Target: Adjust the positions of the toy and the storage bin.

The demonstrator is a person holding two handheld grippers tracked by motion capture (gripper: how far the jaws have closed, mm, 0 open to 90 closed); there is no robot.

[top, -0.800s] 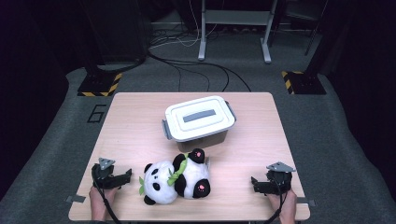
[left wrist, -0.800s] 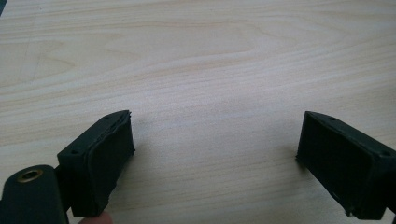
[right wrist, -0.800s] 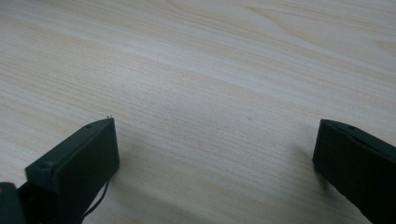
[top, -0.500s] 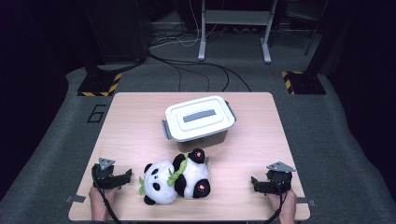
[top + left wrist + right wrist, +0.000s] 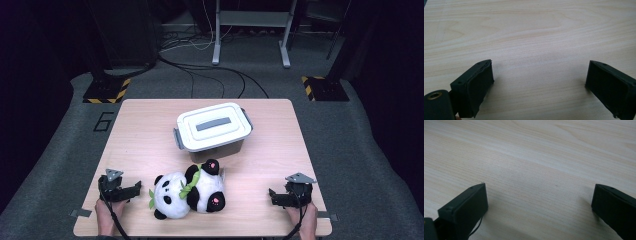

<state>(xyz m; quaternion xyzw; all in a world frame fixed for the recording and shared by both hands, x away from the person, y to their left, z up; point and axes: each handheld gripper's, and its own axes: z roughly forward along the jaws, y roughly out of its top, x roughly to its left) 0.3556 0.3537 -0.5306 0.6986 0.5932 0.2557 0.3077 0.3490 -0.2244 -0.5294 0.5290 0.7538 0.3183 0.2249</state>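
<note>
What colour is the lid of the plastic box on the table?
The lid is white with a grey handle strip; the high view shows it best.

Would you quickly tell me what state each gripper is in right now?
Left gripper: open, nothing between its jaws, resting by the plush panda.
Right gripper: open, holding nothing, over bare table.

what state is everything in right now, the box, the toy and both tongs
white plastic box with grey latches: lid on, upright at mid table
black and white plush panda with green leaf: lying on its back at the near edge, apart from the box, not held
left tongs: jaws wide open, nothing between them, resting by the panda's head
right tongs: jaws wide open, nothing held, at the near right
light wooden table: bare between the jaws
</note>
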